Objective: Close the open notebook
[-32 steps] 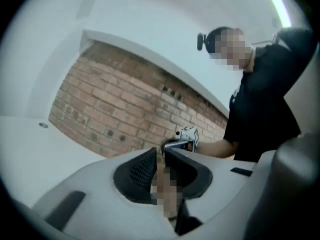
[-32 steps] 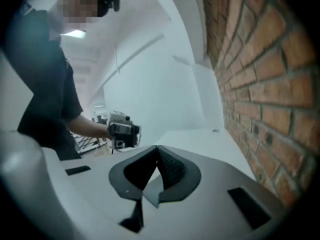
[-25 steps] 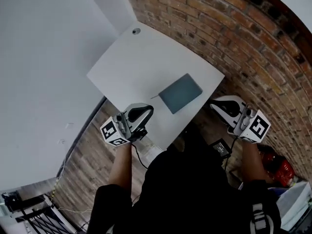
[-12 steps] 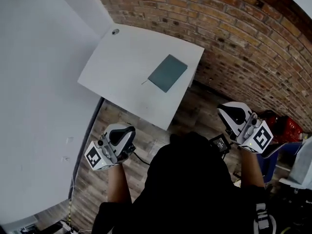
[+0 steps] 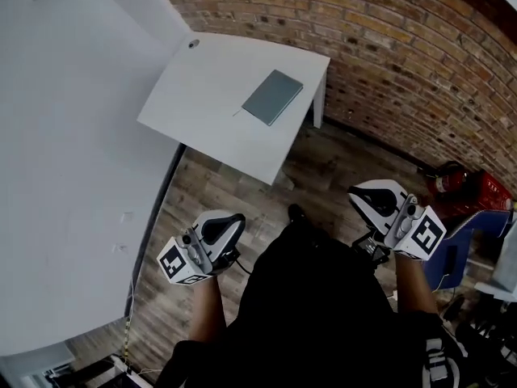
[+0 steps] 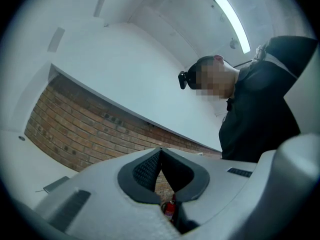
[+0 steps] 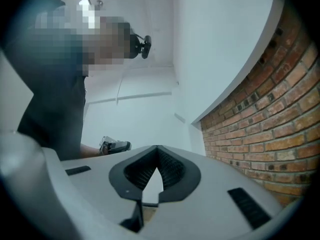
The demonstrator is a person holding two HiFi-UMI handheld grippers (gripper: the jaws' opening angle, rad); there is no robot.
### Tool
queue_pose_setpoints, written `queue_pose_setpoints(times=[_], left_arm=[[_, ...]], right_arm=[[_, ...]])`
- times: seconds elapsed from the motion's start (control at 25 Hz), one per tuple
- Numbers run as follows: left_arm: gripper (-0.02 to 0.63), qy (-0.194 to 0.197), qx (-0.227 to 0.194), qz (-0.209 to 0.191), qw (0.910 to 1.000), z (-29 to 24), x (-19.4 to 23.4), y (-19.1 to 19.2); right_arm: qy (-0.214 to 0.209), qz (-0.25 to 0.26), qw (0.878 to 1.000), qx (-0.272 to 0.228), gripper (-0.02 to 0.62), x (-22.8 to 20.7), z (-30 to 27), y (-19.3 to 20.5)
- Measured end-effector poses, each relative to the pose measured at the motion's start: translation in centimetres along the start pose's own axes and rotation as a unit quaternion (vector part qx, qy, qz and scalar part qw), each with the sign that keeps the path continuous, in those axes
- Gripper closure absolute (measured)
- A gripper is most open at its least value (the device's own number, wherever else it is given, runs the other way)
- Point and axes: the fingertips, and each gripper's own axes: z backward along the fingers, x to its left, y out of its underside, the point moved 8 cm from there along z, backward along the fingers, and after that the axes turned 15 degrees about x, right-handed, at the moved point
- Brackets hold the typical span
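Note:
A grey-green notebook (image 5: 272, 97) lies shut and flat on the white table (image 5: 212, 111) far ahead in the head view. Both grippers are well back from the table, held at the person's sides over the wooden floor. My left gripper (image 5: 229, 222) is shut with nothing between its jaws; in the left gripper view its tips (image 6: 160, 156) meet, and a corner of the notebook (image 6: 56, 184) shows at lower left. My right gripper (image 5: 367, 198) is shut and empty as well, its tips (image 7: 157, 154) touching in the right gripper view.
A brick wall (image 5: 404, 55) runs behind and to the right of the table. A red fire extinguisher (image 5: 446, 176) and red crate (image 5: 485, 196) sit on the floor at right, beside a blue object (image 5: 452, 253). A white wall (image 5: 65, 160) is at left.
The person has stepped back from the table: the table and notebook have receded up the head view, and both grippers, once at the table's near edge, now hang over the floor.

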Motion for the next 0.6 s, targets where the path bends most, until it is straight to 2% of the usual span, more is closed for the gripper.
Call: queue_pose_setpoints(times=[0.12, 0.16, 0.32, 0.36, 0.4, 0.48, 0.52, 0.6], left_arm=[[0.589, -0.002, 0.092, -0.031, 0.9953, -1.5, -4.4, 1.6], [0.589, -0.006, 0.108, -0.031, 0.9936, -1.7, -5.5, 2.4], [0.589, -0.012, 0.102, -0.002, 0.9947, -2.1, -8.3, 4.7], [0.59, -0.008, 0.124, -0.007, 0.9922, -2.5, -8.9, 5.3], [0.589, -0.001, 0.167, -0.019, 0.9858, -3.1, -9.6, 6.0], [0.589, 0.026, 0.262, -0.035, 0.9641, -4.6, -11.2, 7.5], [0.589, 0.04, 0.278, -0.033, 0.9591, -5.2, -11.8, 7.6], [0.589, 0.067, 0.261, -0.024, 0.9628, -5.5, -12.5, 7.1]], right_arm=[[-0.002, -0.001, 0.999, 0.039, 0.589, 3.1, 2.4, 2.4], [-0.007, -0.007, 0.999, 0.048, 0.589, 4.1, 3.1, 3.4], [-0.033, -0.037, 0.998, 0.05, 0.589, 7.5, 4.6, 6.0], [-0.038, -0.042, 0.997, 0.046, 0.589, 8.3, 4.8, 6.2], [-0.042, -0.046, 0.997, 0.044, 0.589, 8.9, 5.1, 6.4], [-0.044, -0.054, 0.996, 0.054, 0.589, 10.1, 5.6, 7.2], [-0.041, -0.057, 0.995, 0.068, 0.589, 10.5, 5.7, 7.6], [-0.036, -0.061, 0.993, 0.09, 0.589, 11.1, 5.5, 7.9]])
